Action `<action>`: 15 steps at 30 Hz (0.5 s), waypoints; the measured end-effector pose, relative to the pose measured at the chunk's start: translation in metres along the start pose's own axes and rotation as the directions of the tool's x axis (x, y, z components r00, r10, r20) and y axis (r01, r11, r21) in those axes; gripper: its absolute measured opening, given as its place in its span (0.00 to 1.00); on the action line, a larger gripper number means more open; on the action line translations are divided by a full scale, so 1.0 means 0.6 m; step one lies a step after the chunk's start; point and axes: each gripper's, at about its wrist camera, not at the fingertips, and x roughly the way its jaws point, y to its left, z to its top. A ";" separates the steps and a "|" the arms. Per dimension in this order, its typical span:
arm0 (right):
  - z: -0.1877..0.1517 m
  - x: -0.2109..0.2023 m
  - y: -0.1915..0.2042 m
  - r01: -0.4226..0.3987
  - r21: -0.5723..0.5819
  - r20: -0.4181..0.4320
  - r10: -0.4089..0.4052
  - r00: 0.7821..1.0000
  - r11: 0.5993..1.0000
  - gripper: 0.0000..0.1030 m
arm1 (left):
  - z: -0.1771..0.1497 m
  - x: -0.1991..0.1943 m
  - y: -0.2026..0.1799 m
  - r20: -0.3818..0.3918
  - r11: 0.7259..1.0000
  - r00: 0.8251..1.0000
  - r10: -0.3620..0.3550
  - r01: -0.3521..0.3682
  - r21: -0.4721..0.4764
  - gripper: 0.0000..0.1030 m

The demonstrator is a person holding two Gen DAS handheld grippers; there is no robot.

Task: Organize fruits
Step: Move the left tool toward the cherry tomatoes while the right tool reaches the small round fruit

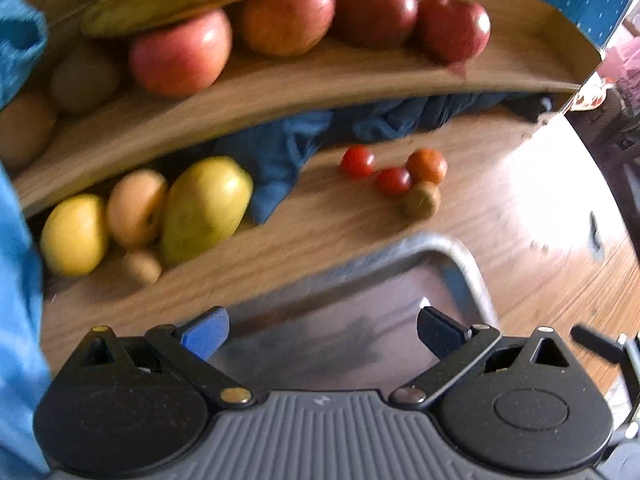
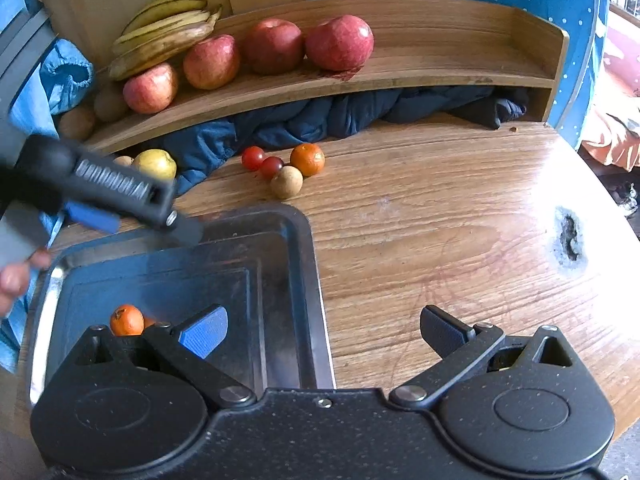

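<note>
**Both grippers empty over the tray, fruit scattered**

My right gripper (image 2: 323,334) sits nearest the lens, jaws spread wide, nothing between them. It hangs over the right rim of the metal tray (image 2: 308,264) on the wooden worktop (image 2: 440,240). My left gripper (image 1: 323,332) is likewise released and empty, above the tray's far corner; its view is motion-blurred, so edges are soft.

Hidden or cut off: one orange fruit (image 2: 127,320) lies in the tray, lower half covered by my gripper body; a second orange sliver beside it, can't tell what. Left gripper crosses the right-wrist view, blurred, masking part of the yellow fruit under the shelf. A fingertip shows at the left edge, cropped.

Loose on the worktop past the tray: two small red tomatoes (image 2: 262,162), an orange citrus (image 2: 307,159) and a brown round fruit (image 2: 286,182), touching in a cluster. Under the wooden shelf (image 2: 400,76), left side: yellow mangoes (image 1: 204,208), a peach-coloured fruit, a small tan one, next to crumpled dark blue cloth (image 2: 340,116).

On the shelf: four red apples (image 2: 339,42) in a row, bananas (image 2: 164,36) browning and resting on the leftmost apple, brown kiwi-like fruits at the left end, partly blurred.
</note>
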 end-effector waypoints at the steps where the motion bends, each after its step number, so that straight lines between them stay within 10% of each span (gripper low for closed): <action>1: 0.003 0.001 -0.001 0.002 -0.003 0.005 -0.002 1.000 1.000 0.99 | 0.008 0.001 -0.002 0.010 1.000 1.000 -0.010 0.010 -0.003 0.99; 15: 0.070 0.076 -0.023 -0.080 -0.031 0.032 0.081 0.996 0.996 0.99 | 0.074 0.028 -0.001 0.046 0.992 0.998 -0.053 0.058 -0.109 0.99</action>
